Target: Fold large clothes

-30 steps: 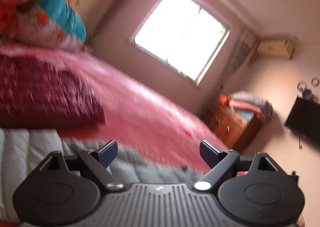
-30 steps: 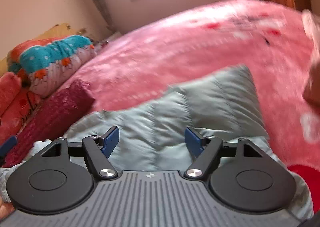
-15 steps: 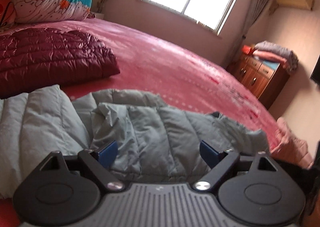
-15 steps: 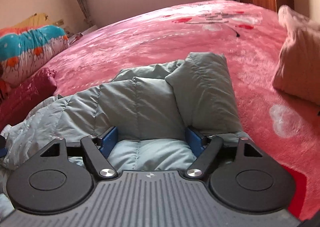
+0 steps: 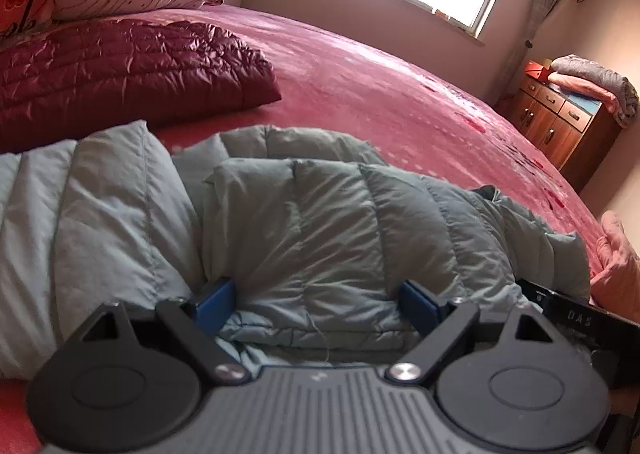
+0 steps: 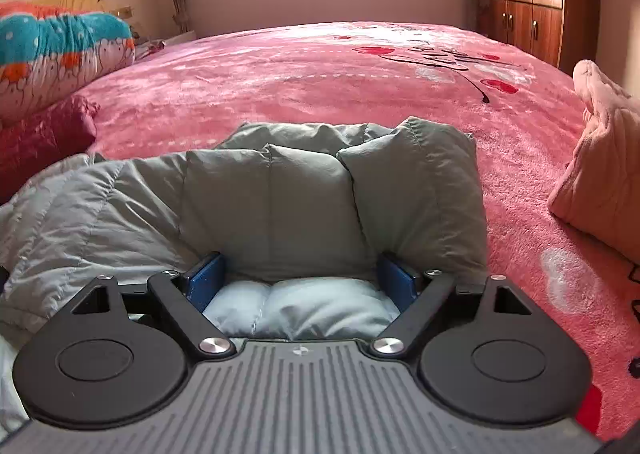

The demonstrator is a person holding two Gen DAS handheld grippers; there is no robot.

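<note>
Grey down jacket point(image 5: 320, 222) spread on pink bedspread point(image 5: 400, 94), maroon quilted jacket point(image 5: 120, 70) beyond at left, well apart. Left gripper point(image 5: 320, 304) wide open, puffy hem between blue pads, not pinched. Right gripper point(image 6: 302, 282) jaws just been opening, now wide, padded fabric between, not gripped. Probably light, soft, springy, slippery shell; best pinched at stitched hem or seam.
</note>
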